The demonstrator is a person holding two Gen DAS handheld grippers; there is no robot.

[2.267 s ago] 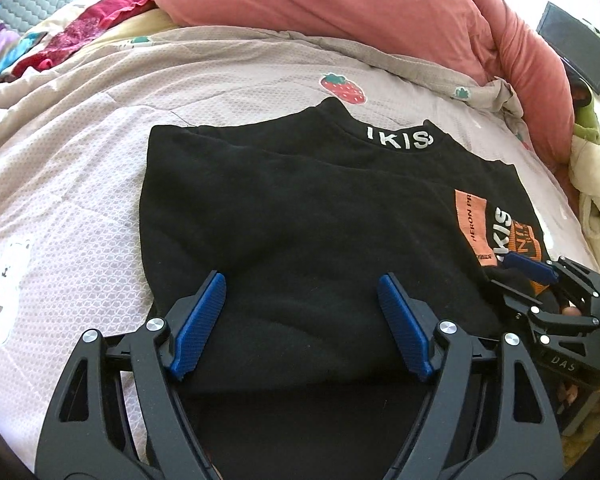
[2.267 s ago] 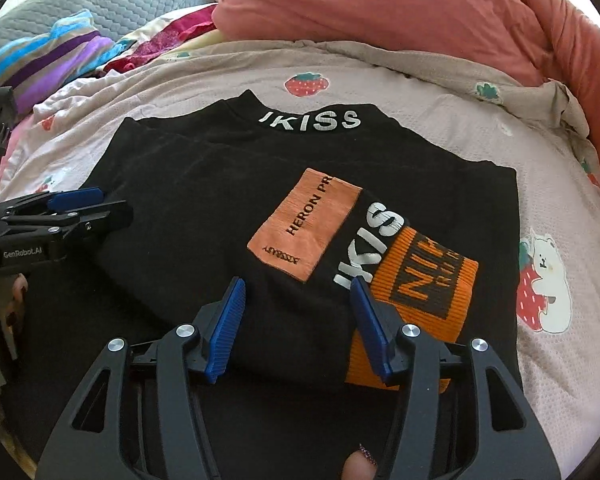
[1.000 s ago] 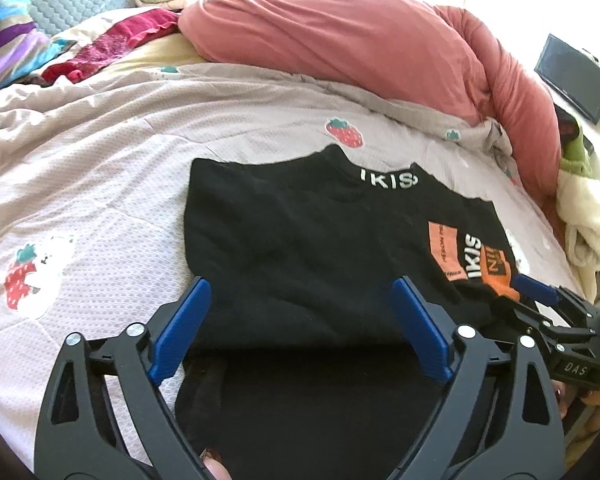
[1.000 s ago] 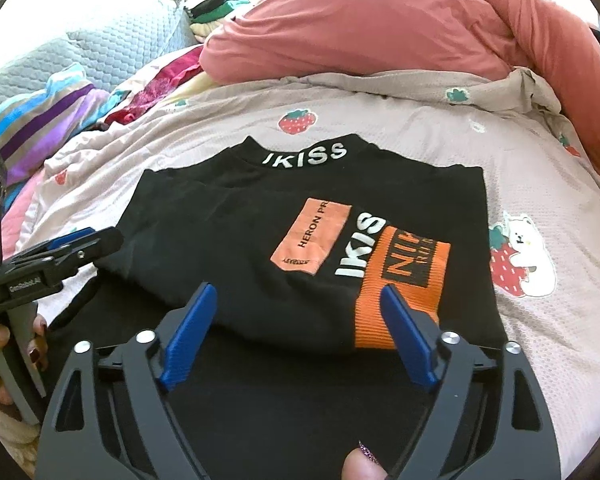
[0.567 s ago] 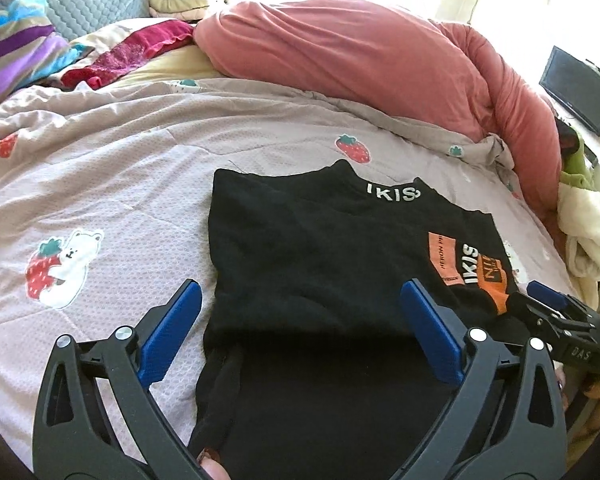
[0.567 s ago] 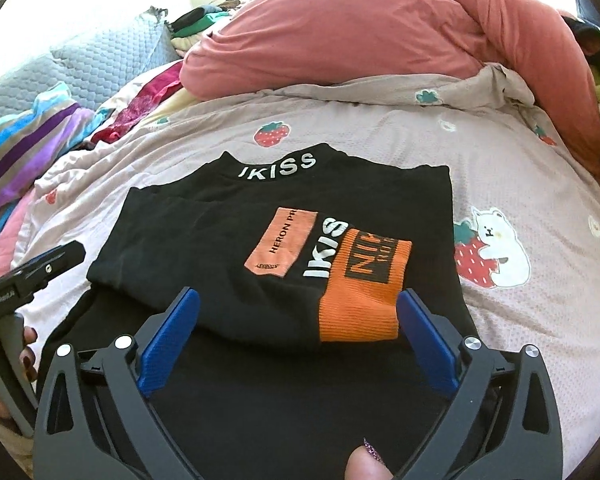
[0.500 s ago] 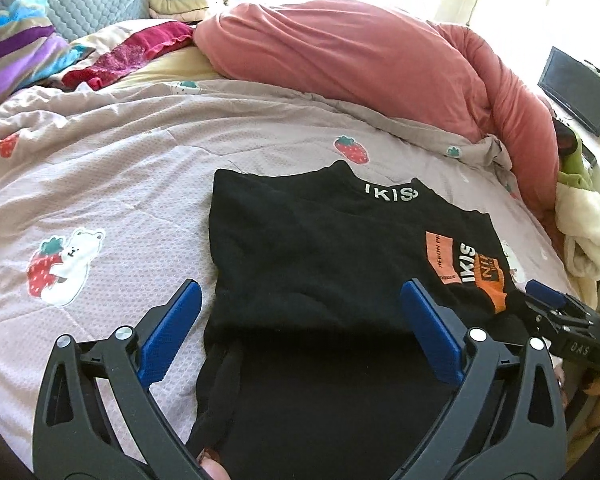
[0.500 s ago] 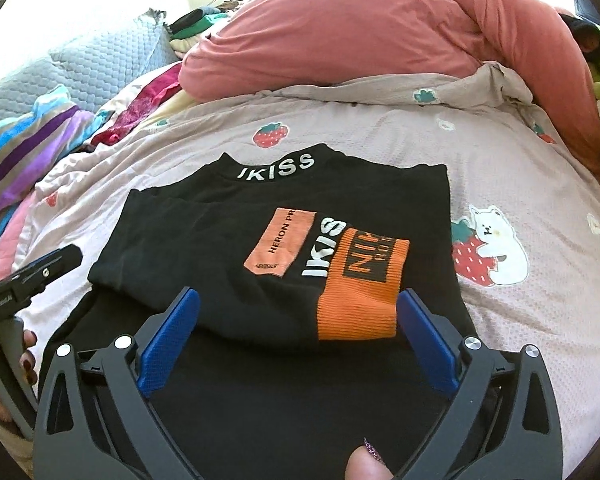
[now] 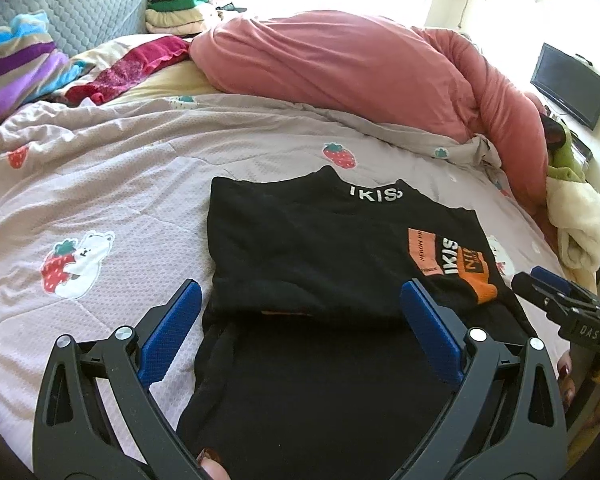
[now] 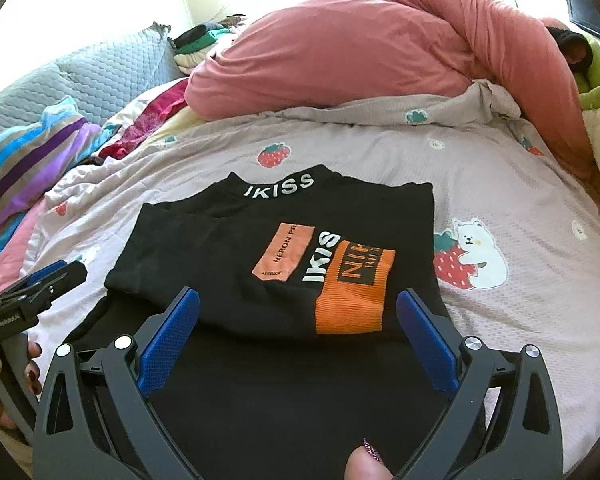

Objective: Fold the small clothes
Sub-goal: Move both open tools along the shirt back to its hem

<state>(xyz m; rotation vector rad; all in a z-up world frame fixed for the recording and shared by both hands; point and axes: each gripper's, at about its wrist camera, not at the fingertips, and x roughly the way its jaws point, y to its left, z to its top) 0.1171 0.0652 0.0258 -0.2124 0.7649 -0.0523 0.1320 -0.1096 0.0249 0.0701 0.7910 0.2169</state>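
A black top (image 9: 308, 248) with white collar lettering and an orange patch (image 10: 352, 296) lies on the bedspread, its upper half folded down over the flat lower part (image 10: 292, 392). My left gripper (image 9: 300, 286) hovers above the fold's near edge, open, with nothing between its blue pads. My right gripper (image 10: 298, 295) hangs the same way over the orange patch side, open and empty. Each gripper shows in the other's view: the right gripper (image 9: 560, 300) at the right edge, the left gripper (image 10: 40, 284) at the left, held by a hand.
The top lies on a pinkish bedspread (image 9: 120, 200) printed with strawberries and bears. A bunched pink duvet (image 9: 340, 68) fills the far side. A striped blanket (image 10: 28, 168) and stacked folded clothes (image 9: 176, 12) lie far left. Cream and green fabric (image 9: 576, 224) sits at right.
Both grippers have drawn back and upward from the top, so it looks smaller. Their jaws have spread wider. The folded top has stayed in place.
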